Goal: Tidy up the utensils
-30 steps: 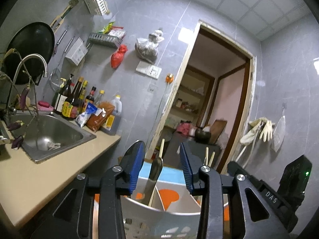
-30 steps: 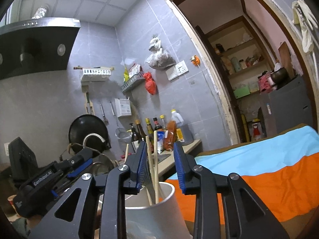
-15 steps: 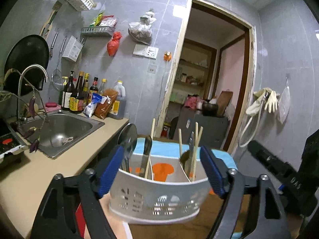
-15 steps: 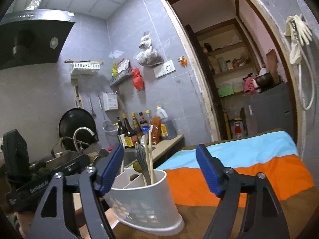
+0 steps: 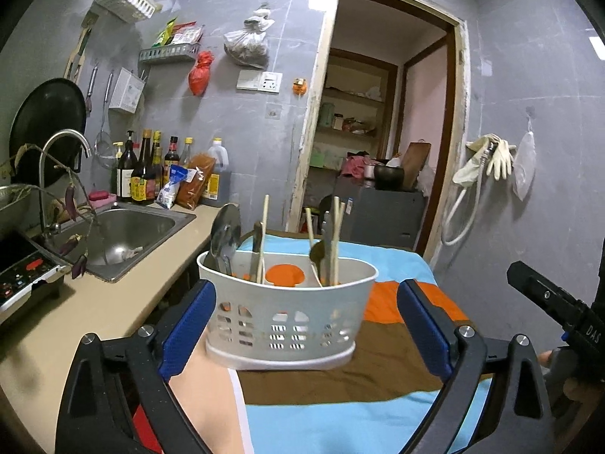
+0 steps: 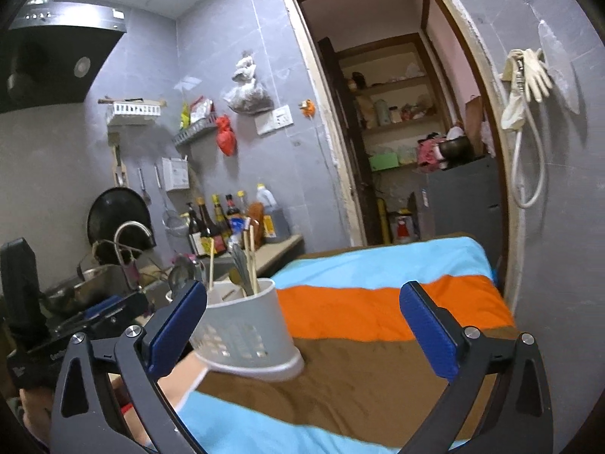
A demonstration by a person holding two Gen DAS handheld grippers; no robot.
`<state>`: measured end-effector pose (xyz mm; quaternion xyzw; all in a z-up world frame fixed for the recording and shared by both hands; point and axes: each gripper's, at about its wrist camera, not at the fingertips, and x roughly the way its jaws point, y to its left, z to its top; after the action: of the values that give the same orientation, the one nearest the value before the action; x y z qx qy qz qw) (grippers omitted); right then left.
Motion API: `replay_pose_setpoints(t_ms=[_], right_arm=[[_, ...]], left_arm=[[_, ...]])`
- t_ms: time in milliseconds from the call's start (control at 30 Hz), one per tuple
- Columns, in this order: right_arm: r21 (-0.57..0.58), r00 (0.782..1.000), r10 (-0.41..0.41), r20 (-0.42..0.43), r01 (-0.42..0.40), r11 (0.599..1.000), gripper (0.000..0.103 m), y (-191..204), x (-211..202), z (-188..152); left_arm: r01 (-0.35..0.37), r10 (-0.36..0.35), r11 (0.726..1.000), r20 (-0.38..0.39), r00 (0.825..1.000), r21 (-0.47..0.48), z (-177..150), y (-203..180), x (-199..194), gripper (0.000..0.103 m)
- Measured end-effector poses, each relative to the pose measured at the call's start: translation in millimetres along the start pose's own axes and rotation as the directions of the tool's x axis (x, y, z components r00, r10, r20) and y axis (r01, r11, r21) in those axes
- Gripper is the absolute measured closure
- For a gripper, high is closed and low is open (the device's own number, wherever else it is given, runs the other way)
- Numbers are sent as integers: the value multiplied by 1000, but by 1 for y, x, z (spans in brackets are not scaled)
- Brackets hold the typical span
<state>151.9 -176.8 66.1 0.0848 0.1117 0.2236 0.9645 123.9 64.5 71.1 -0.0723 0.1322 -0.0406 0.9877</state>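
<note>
A white perforated utensil caddy stands on a striped cloth, holding spoons, chopsticks and a knife. My left gripper is open and empty, its jaws wide either side of the caddy without touching it. In the right wrist view the caddy sits left of centre. My right gripper is open and empty, drawn back from the caddy. The other gripper's body shows at the right edge of the left wrist view and at the left edge of the right wrist view.
A counter with a steel sink, tap and sauce bottles lies left. An induction cooker sits at the far left. A doorway opens behind the table. The striped cloth stretches right.
Both grippers have opened wide and pulled back from the caddy. A second ago each stood nearly shut over utensils in the caddy.
</note>
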Motion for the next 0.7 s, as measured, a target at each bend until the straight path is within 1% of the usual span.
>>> replay_pose_setpoints(t_ms=[167,367,533,700], right_arm=[[-36,997,-77,-18,77,996,0,2,-16,-8],[-79,984,-175,-18,173,982,0,6,-32,-22],[-108,968,-252,1,251,962,0,6,-48,-39],[-124,955,-295,33,297,947,0,6,-61,-50]], left_arm=[[-12,12,1000,10,1000,26,-6,-11,-12,8],[-58,56,996,31,998,63,-19,-20,-24,8],[-101,96,992,60,994,78,-35,-23,-35,7],[-120,112,988,84,990,98,-49,-28,-42,7]])
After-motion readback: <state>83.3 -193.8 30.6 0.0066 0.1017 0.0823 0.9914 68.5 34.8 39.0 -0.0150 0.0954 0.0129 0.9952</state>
